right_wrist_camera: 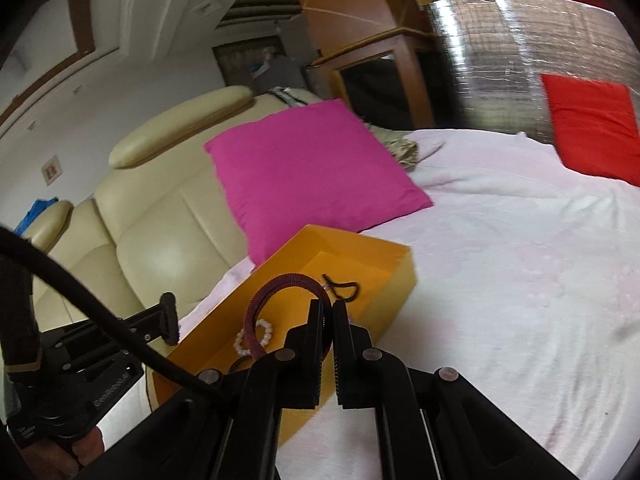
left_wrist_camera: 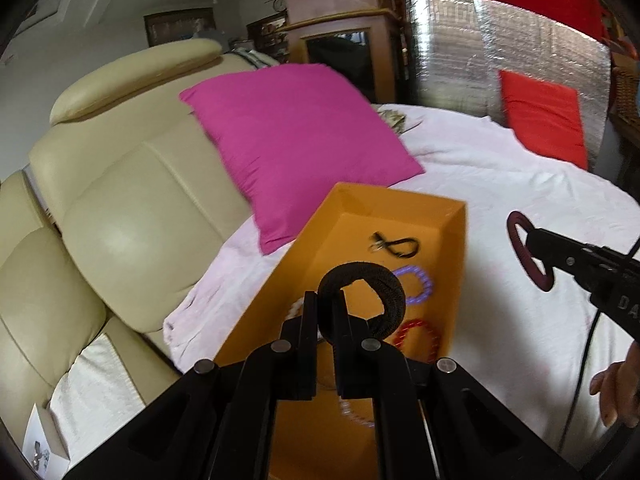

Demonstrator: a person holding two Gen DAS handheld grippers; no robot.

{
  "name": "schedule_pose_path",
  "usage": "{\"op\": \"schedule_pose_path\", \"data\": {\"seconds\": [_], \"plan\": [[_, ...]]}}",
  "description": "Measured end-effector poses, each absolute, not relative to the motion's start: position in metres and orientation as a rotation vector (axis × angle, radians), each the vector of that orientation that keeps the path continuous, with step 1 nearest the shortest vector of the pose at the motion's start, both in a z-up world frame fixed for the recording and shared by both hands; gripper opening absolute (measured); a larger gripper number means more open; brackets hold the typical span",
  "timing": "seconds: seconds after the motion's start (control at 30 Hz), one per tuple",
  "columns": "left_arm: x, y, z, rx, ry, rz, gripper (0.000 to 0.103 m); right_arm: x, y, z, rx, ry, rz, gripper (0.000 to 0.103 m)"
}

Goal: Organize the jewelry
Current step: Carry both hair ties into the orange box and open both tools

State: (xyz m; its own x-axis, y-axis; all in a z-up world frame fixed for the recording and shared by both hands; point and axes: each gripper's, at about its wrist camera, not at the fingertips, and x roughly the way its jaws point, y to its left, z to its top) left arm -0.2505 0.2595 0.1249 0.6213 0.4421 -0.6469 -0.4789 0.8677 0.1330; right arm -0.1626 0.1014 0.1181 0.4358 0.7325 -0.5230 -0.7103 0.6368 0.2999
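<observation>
Living-rm setting: cream leather sofa [left_wrist_camera: 120, 208] w/ a white sheet [left_wrist_camera: 500, 184] spread over the seat, magenta cushion [left_wrist_camera: 296, 144] at 12 o'clock of the work area, red cushion [left_wrist_camera: 544, 116] farther off at 2 o'clock against a silver foil panel [left_wrist_camera: 500, 44].

Orange box [left_wrist_camera: 456, 264] sits open on the sheet, just below the magenta cushion. Inside: black cord piece [left_wrist_camera: 396, 245] at the far end, purple bead bracelet [left_wrist_camera: 420, 284] mid-box, red bead bracelet [left_wrist_camera: 416, 336] nearer the right wall, white bead bracelet [right_wrist_camera: 256, 337] toward the near left wall. A pale beaded piece shows at 6 o'clock under the gripper, too hidden to name.

Left gripper [left_wrist_camera: 329, 312]: fingers nearly closed, clamped on a thick black woven bangle [left_wrist_camera: 364, 300], held upright above the box interior, not touching the floor of it as far as I can tell.

Right gripper [right_wrist_camera: 328, 320]: fingers pinched almost together on a thin dark-red ribbed bangle [right_wrist_camera: 276, 308]; the hoop arcs out to 10 o'clock of the tips. In the left cam it hangs over the sheet at 3 o'clock of the box; in its own cam the hoop overlaps the box.

Step, prob.: both bangles picked, drop-off into box in hand. Next calls for lowering the black bangle into a free patch btwn the beads, then opening the jaws; right one needs to shift fully over the box first. Risk: bangle lands on edge & rolls, or snags a bracelet.
</observation>
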Motion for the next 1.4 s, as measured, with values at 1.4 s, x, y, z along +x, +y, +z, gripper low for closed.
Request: {"op": "schedule_pose_path", "data": {"seconds": [1.4], "plan": [[-0.264,0.314,0.032,-0.061,0.94,0.632,0.007,-0.163,0.209,0.048,-0.143,0.784,0.983,0.006]]}}
